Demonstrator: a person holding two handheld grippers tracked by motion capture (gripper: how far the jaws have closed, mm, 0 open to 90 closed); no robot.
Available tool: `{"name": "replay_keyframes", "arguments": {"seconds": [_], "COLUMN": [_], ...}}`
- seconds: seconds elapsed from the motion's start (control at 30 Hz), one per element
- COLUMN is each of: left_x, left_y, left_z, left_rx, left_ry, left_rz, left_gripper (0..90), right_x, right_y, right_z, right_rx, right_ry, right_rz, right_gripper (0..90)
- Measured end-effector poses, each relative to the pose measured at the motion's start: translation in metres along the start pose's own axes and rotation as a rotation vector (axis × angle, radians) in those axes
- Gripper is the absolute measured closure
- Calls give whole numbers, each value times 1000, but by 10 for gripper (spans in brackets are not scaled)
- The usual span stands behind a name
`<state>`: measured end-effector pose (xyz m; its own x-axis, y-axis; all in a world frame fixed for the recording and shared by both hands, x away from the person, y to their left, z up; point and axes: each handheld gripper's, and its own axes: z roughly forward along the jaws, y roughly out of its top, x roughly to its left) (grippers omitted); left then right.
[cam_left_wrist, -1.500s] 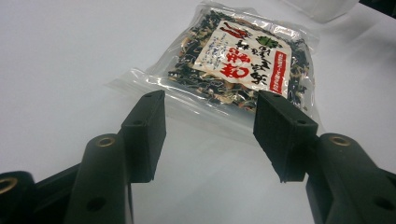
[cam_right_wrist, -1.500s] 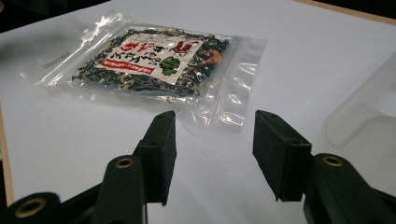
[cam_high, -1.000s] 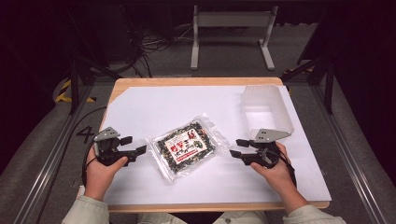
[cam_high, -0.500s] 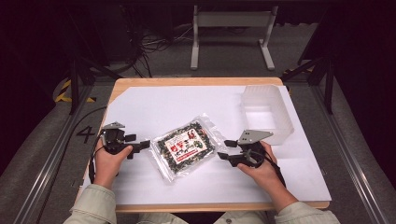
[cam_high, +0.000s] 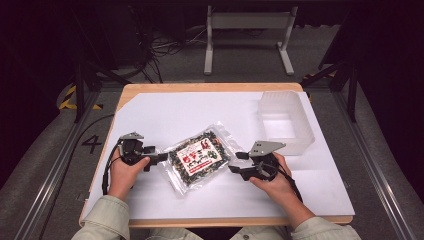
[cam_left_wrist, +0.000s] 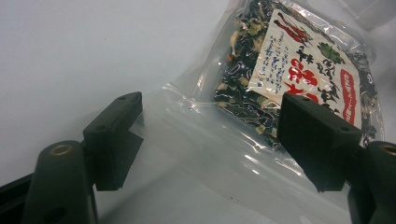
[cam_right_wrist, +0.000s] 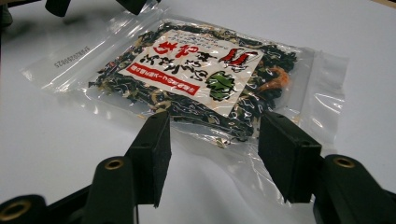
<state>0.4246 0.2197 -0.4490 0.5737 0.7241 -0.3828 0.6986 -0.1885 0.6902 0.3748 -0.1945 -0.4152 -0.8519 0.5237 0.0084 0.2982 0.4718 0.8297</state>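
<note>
The bag of dried greens (cam_high: 198, 159) lies flat on the white counter (cam_high: 165, 115), near the front edge and between your two hands, turned at a slant so one clear sealed end points toward your left and the other toward your right. It has a white label with red print; nothing holds it yet.

Your left hand-held gripper (cam_high: 161, 159) sits at the bag's left end with its jaws spread. In the left gripper view the clear, empty strip of film (cam_left_wrist: 219, 154) lies between the jaws, but neither pad presses on it. Your right hand-held gripper (cam_high: 239, 162) waits at the bag's right side, jaws also apart; in the right gripper view the bag's edge (cam_right_wrist: 224, 140) lies just ahead of the pads, not yet between them.

So I judge you to be in the approach, just before the pick-up. The next move calls for sliding each jaw pair a little further over the film and closing on the flat sealed margins, not on the bulky filled middle. The plastic looks slick and thin, so bite deep enough that it won't slip.

The clear tub (cam_high: 286, 122) stands empty at the far right of the counter, well apart from the bag; it looks like the likely destination.
</note>
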Motion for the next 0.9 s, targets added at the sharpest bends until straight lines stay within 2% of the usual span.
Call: {"name": "replay_keyframes", "arguments": {"seconds": [0.03,0.13,0.23,0.33,0.4,0.47,0.53,0.6,0.63,0.77,0.9], "left_x": [0,3,0,-2,-2,-2,0,1,1,-2,-6], "left_y": [-1,-3,-3,-3,-3,-3,-3,-3,-2,0,2], "left_z": [1,1,2,5,5,5,5,5,4,1,-4], "left_rx": [2,17,24,32,31,32,22,15,4,-23,-76], "left_ry": [-3,12,-24,-33,-37,-29,-7,-8,-5,7,-4], "left_rz": [-18,-18,-26,-11,-28,-38,-48,-52,-51,-35,-17], "left_gripper": [255,269,308,343,364,420,529,599,599,780,862], "right_x": [1,0,2,3,2,2,3,3,3,1,0], "right_y": [0,0,0,1,1,1,1,1,1,1,1], "right_z": [3,8,12,12,12,11,11,11,11,8,6], "right_rx": [4,10,14,12,9,9,8,8,9,-2,-7], "right_ry": [4,8,12,13,14,14,15,16,16,14,11], "right_rz": [-3,-3,-9,-12,-11,-10,-11,-13,-13,-9,-11], "right_gripper": [444,447,448,448,448,449,449,448,448,448,448]}}
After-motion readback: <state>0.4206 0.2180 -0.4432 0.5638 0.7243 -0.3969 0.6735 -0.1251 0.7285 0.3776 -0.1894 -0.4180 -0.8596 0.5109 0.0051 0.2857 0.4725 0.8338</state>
